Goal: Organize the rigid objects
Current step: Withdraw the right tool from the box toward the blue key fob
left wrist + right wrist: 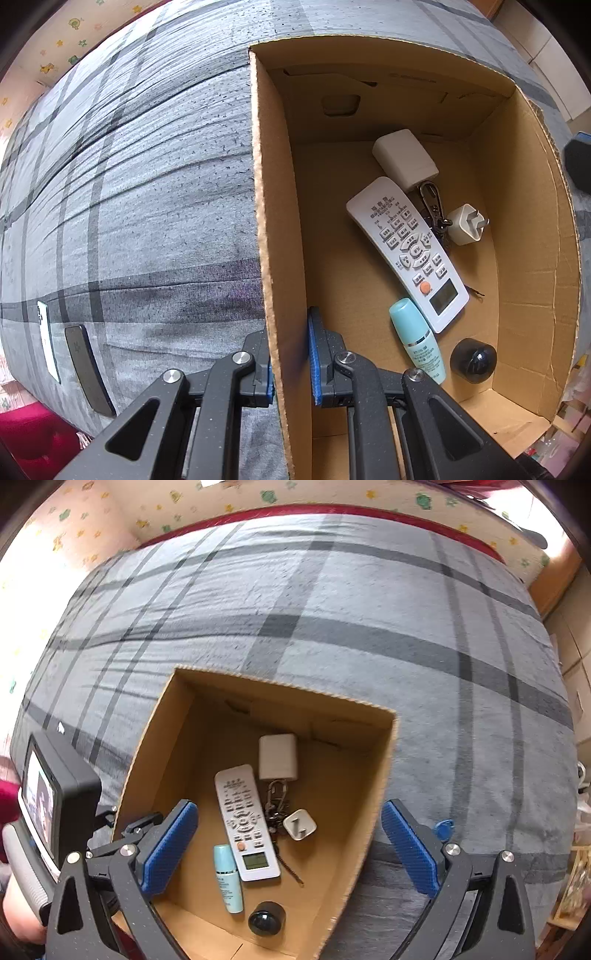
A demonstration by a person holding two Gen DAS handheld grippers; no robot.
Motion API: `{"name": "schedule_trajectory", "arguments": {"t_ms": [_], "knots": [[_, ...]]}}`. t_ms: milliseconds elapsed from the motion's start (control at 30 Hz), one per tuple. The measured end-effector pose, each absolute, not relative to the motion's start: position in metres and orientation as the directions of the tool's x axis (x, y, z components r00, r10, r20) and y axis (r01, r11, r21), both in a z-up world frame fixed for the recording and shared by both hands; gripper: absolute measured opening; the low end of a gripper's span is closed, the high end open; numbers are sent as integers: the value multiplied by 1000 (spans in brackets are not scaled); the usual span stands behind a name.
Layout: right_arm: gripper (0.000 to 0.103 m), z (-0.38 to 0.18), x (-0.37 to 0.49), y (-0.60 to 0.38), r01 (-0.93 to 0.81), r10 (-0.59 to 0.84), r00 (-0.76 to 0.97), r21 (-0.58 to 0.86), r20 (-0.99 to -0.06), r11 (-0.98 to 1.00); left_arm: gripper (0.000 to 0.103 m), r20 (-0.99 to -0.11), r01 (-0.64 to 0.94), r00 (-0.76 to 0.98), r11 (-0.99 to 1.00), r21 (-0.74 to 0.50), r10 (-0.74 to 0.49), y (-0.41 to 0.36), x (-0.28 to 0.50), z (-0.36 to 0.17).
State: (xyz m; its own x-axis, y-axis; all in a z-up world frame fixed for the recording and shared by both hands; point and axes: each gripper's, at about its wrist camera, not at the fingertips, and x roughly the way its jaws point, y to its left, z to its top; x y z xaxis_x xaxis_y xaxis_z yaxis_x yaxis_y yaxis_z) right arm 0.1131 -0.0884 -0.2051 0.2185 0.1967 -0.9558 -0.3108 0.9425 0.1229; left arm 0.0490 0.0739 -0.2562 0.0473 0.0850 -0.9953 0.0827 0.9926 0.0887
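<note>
Most stuff already in box [373, 775] imo: remote [245, 821], bottle [229, 878], charger. My left gripper [290, 363] pinching box wall, right gripper [290, 853] wide, empty. Two phones [88, 369] left on bed.

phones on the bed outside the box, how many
2. A white phone and a dark phone lie side by side on the grey plaid bedspread, left of the cardboard box. Others may be hidden.

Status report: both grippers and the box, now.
Left gripper clamped on cardboard box wall. Right gripper open, empty, above box. Remote, bottle inside. Nothing blocking.
</note>
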Motion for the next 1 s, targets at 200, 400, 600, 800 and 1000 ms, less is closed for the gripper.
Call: {"name": "schedule_trajectory", "arguments": {"t_ms": [200, 400, 600, 800, 1000], "knots": [[102, -191, 124, -114, -268, 178, 249, 109, -952, 957, 15, -995, 86, 44, 992, 93, 90, 73, 50, -256], [102, -186, 130, -148, -213, 144, 263, 89, -954, 973, 15, -995, 83, 41, 992, 99, 96, 72, 51, -255], [102, -193, 135, -178, -158, 99, 256, 59, -962, 986, 15, -994, 85, 44, 991, 106, 103, 71, 51, -255], [102, -209, 141, -204, -99, 49, 244, 25, -969, 995, 15, -993, 83, 36, 990, 111, 108, 70, 52, -257], [102, -241, 144, -223, -49, 4, 204, -7, -979, 999, 15, -993, 80, 34, 990, 114, 111, 68, 53, -257]]}}
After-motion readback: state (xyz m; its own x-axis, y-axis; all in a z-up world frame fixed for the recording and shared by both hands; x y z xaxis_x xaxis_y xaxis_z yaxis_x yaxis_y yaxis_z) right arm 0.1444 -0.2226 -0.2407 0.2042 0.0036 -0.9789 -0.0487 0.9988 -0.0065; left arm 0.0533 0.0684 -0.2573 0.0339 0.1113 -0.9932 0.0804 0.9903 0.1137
